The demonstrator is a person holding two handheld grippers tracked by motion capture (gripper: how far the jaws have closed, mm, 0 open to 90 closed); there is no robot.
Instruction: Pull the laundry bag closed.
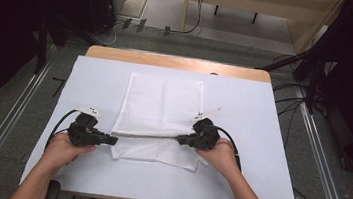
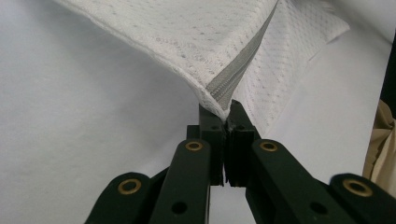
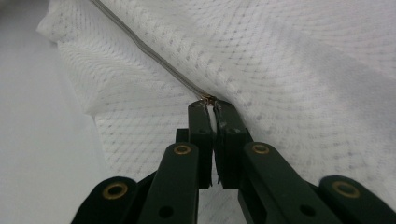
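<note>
A white worktop [image 1: 260, 139] carries a white mesh laundry bag [image 1: 164, 103], which lies flat near the middle and reaches toward the near edge. A grey zipper [image 1: 147, 136] runs across the bag close to its near end, pulled into a taut line between the two hands.

The left tongs [image 1: 112, 140], held toward the near left corner of the worktop, are closed tight on the bag's corner where the zipper tape ends; in the left gripper view the fabric corner [image 2: 219, 105] is pinched between the jaws and lifted a little off the surface. The right tongs [image 1: 180, 140], on the bag's right side, are clamped together on the small metal zipper pull [image 3: 208, 99], which shows at the jaw tips in the right gripper view.

The step in hand looks like working the zipper, one end anchored and the slider gripped. Whether the bag is being opened or closed cannot be told. The next move likely calls for the left grip to hold firm while the right draws the pull straight along the zipper line, keeping the mesh taut so it does not bunch or snag.
</note>
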